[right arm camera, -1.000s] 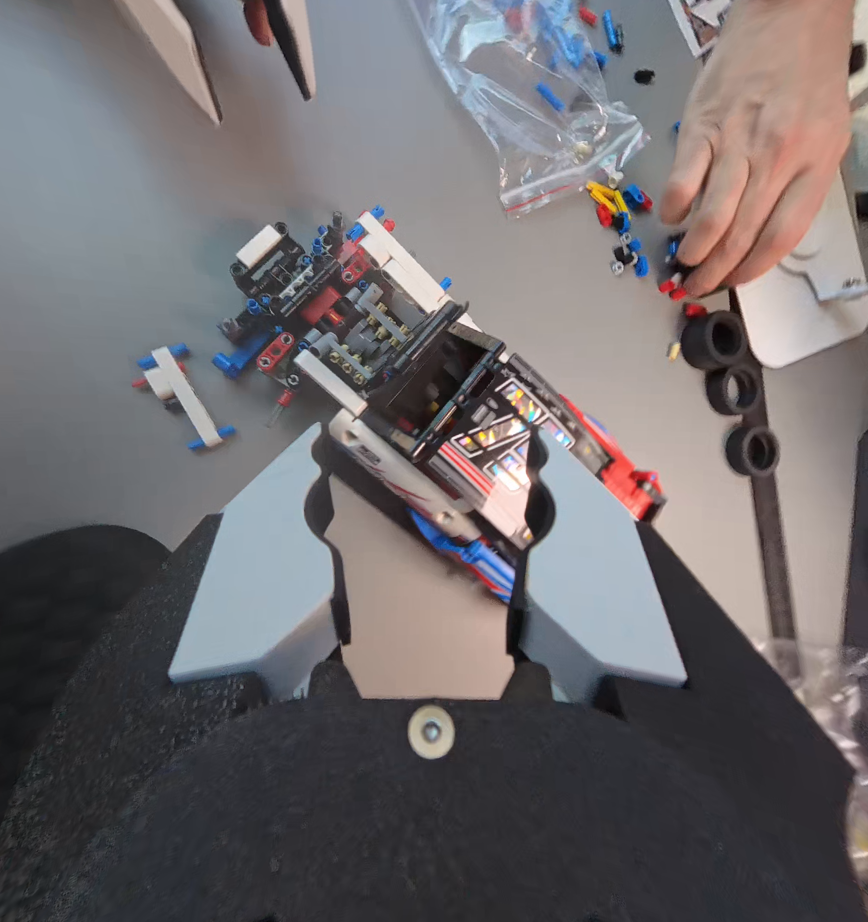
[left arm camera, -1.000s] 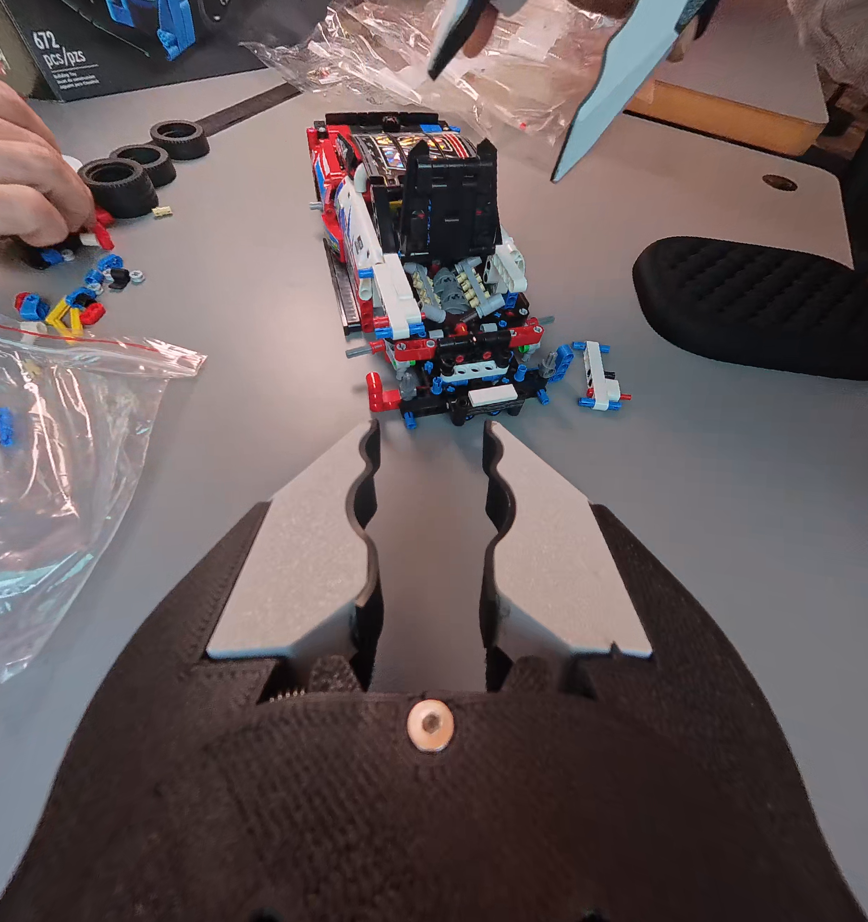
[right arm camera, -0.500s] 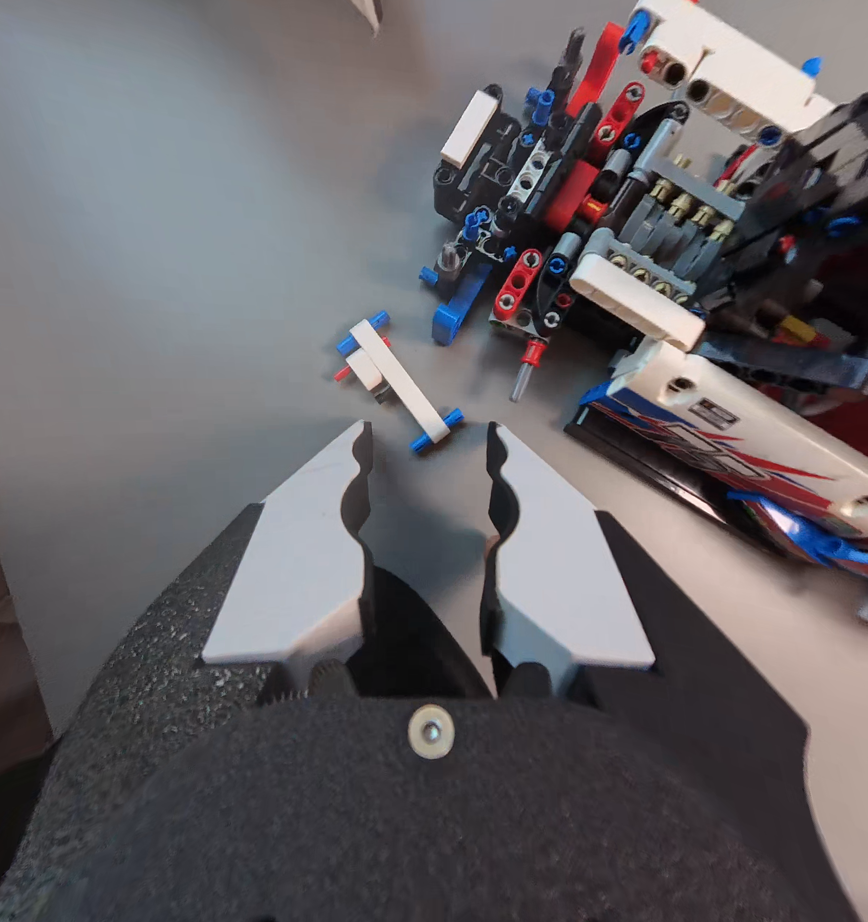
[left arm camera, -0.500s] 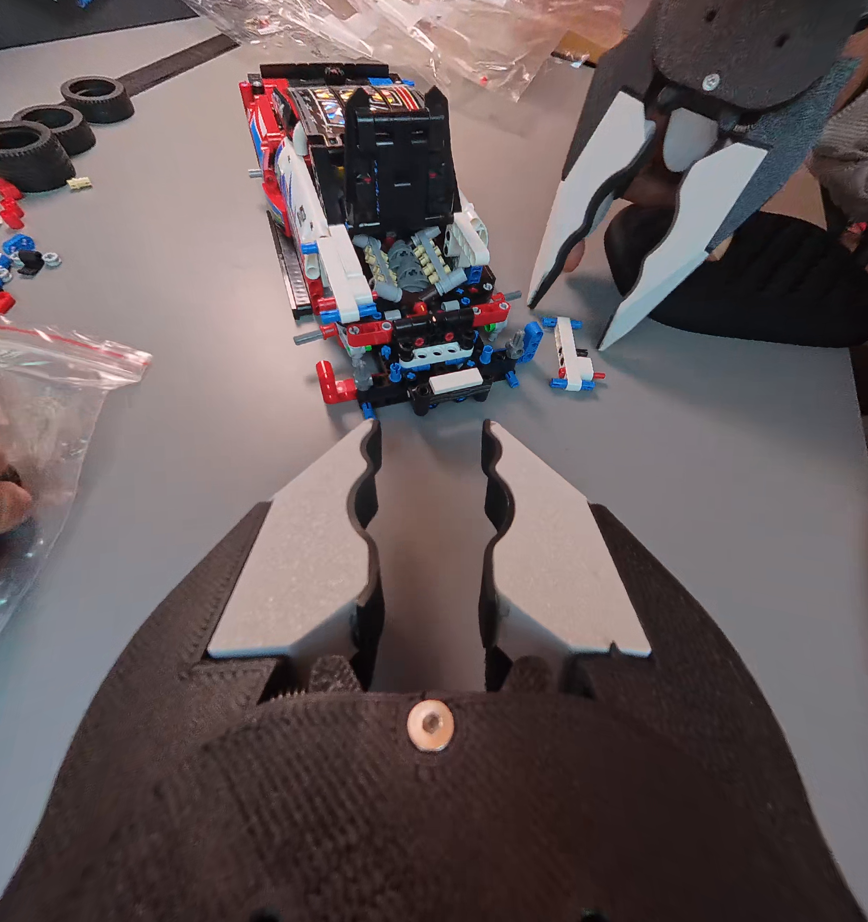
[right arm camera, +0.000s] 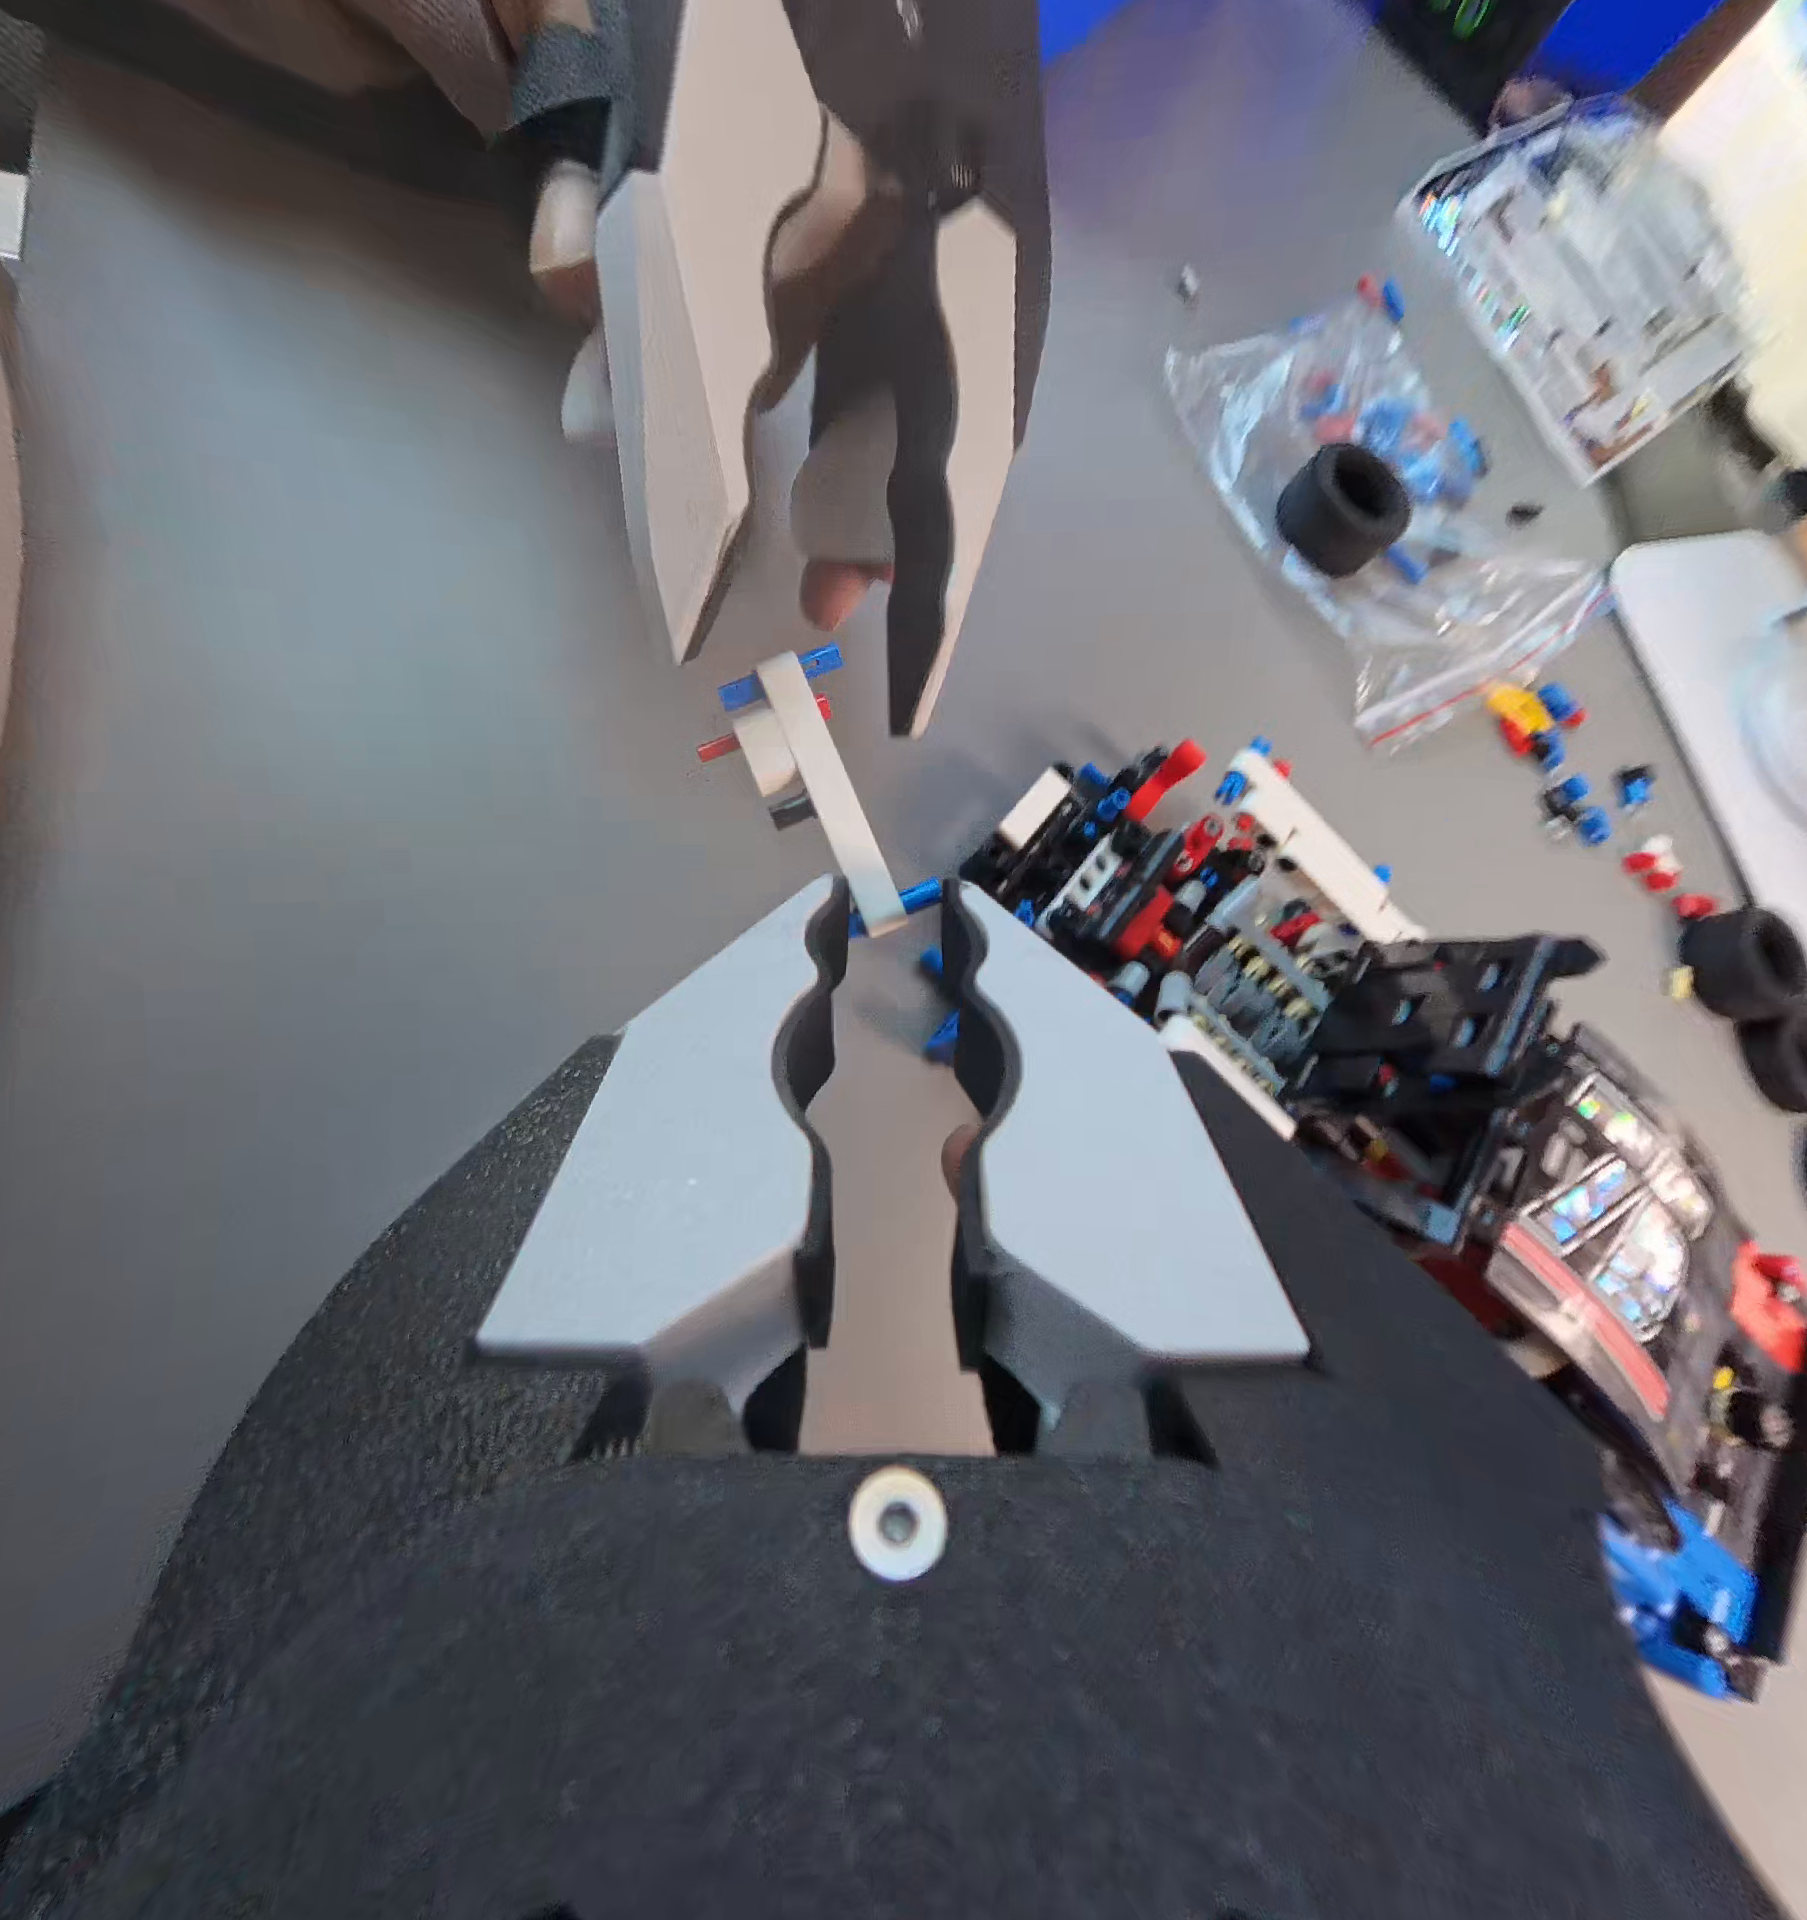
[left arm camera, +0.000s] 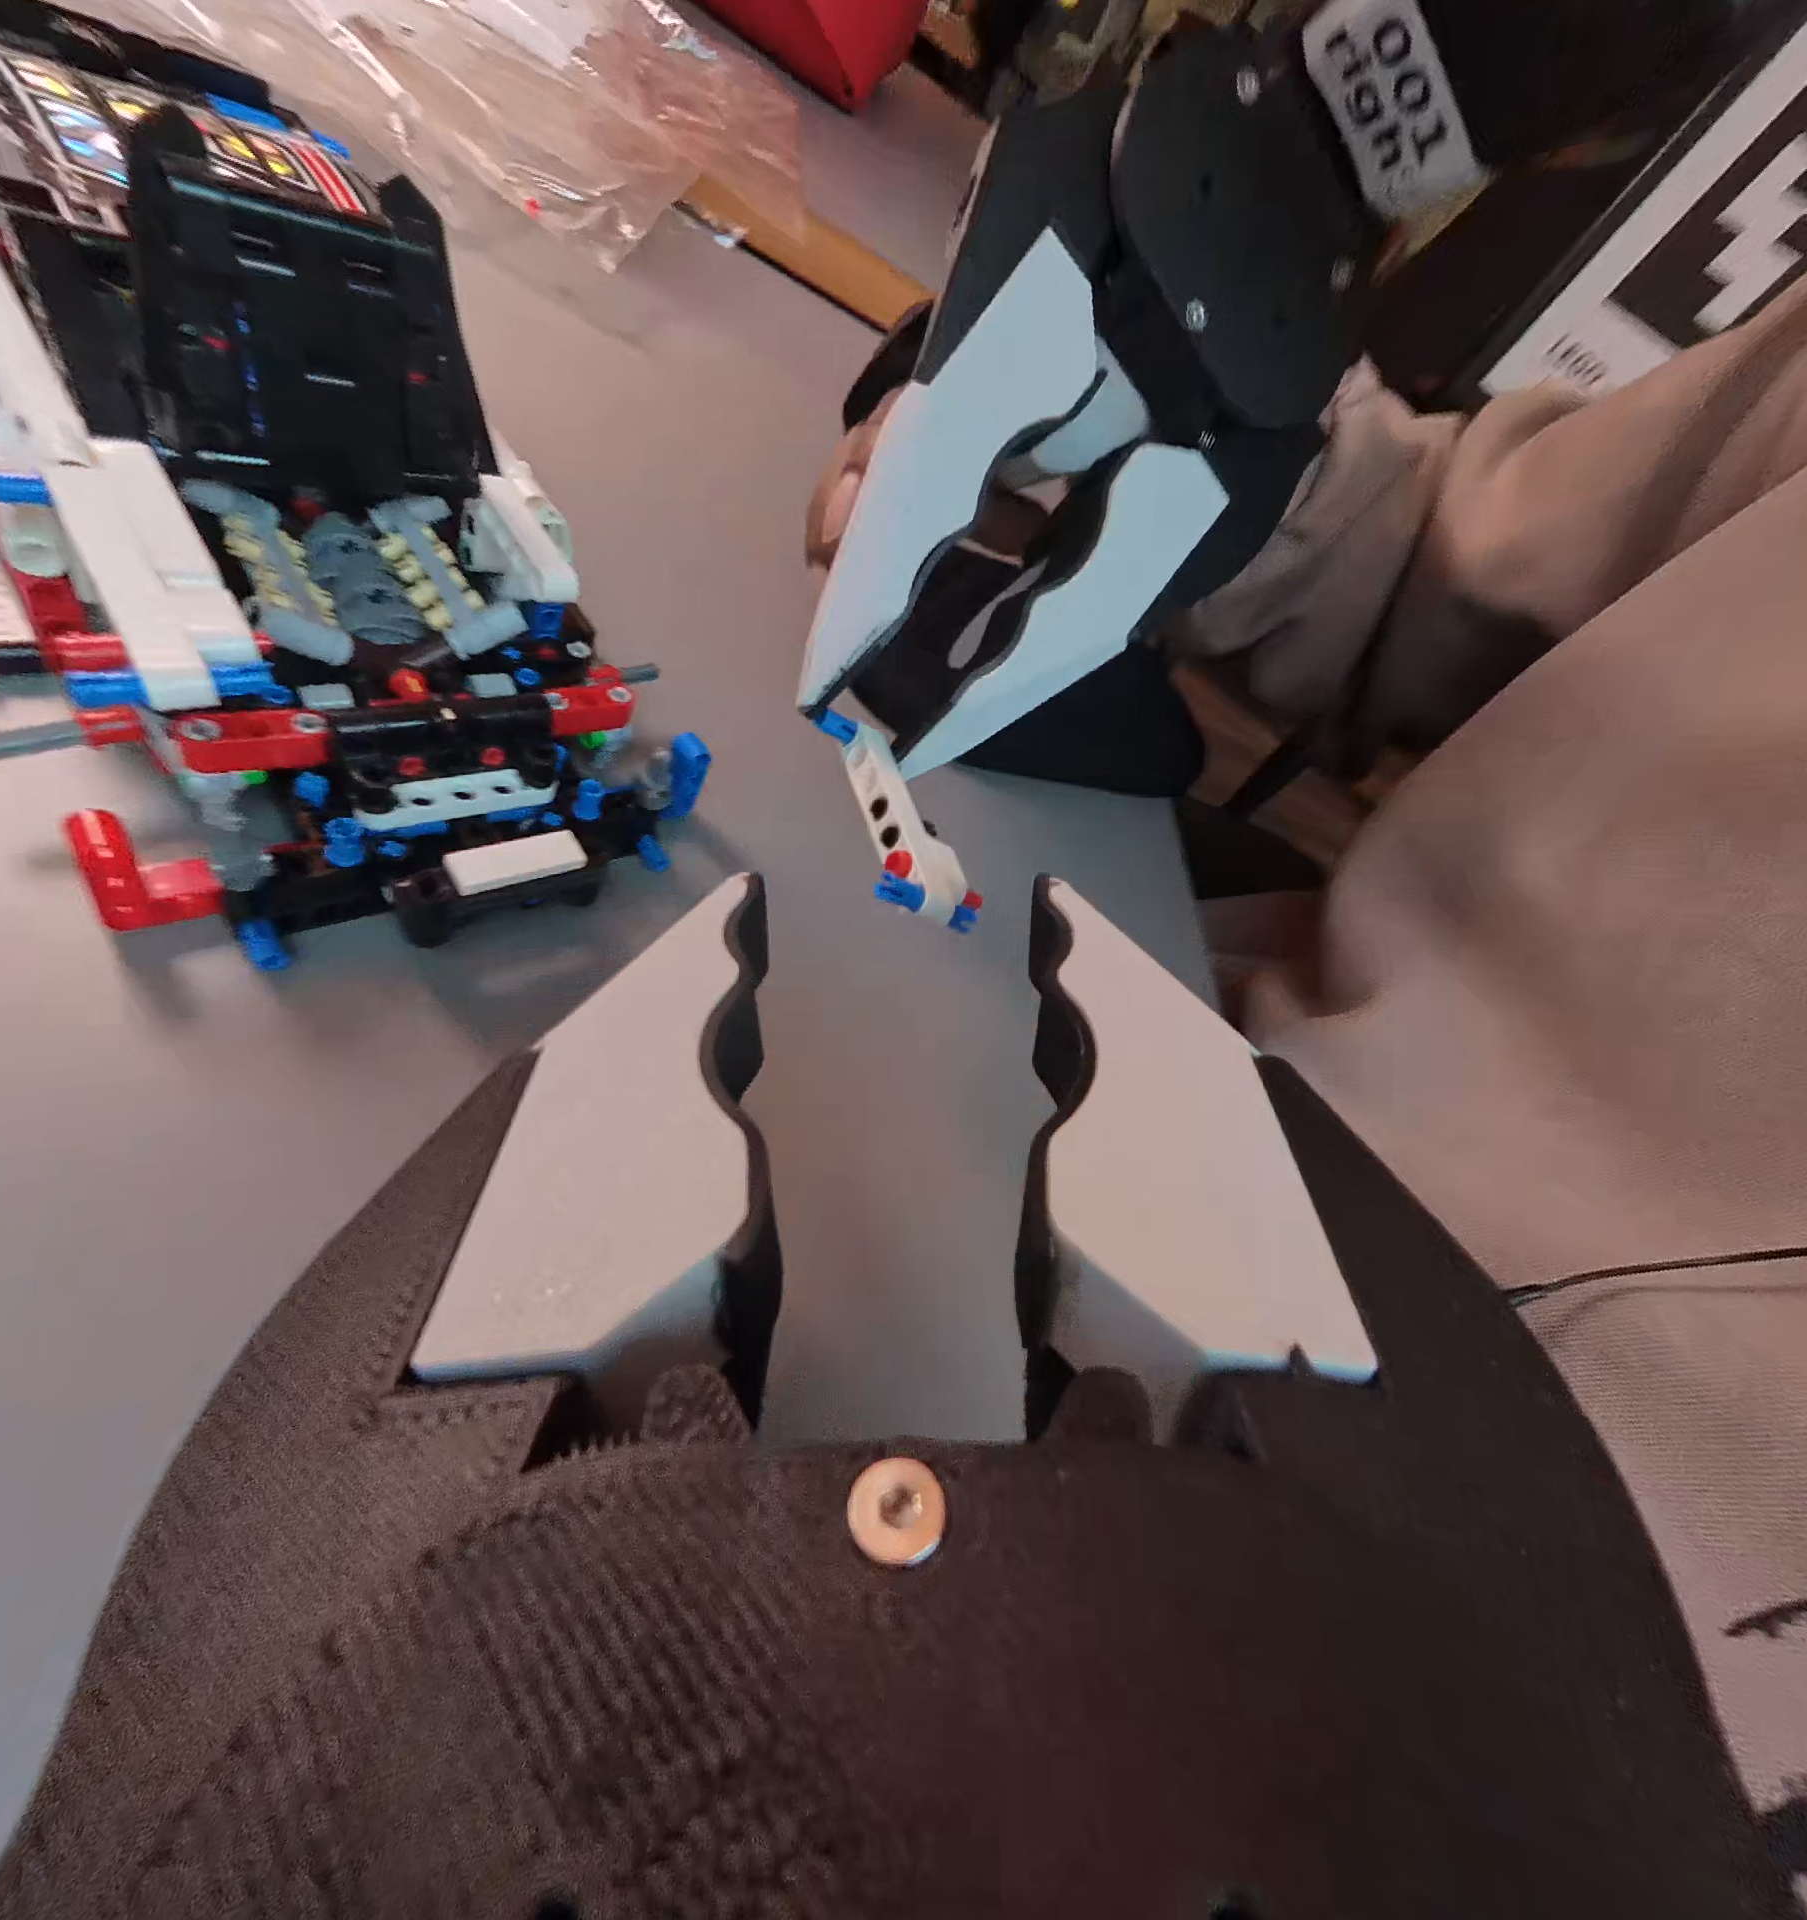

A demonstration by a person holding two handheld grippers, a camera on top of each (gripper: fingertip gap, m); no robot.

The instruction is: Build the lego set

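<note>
Lifted since 0.5 s ago: small white beam sub-assy w/ blue/red pins (right arm camera: 826,790), pinched by right gripper (left arm camera: 863,743); left gripper (left arm camera: 894,894) spread, empty; part-built red/white/black car (left arm camera: 286,582) at 10 o'clock lacks wheels.

Left wrist view: sits behind the left gripper (left arm camera: 894,914), looks forward and down along its fingers, low and close over the grey table (left arm camera: 151,1143). Right wrist view: same mount on the right gripper (right arm camera: 891,912), higher, tilted down, facing the opposite way. The two views face each other; each catches the other gripper farther off. Shared: the white beam piece (left arm camera: 904,831) (right arm camera: 826,790) between them, the lego car (left arm camera: 286,540) (right arm camera: 1398,1091), the table.
</note>
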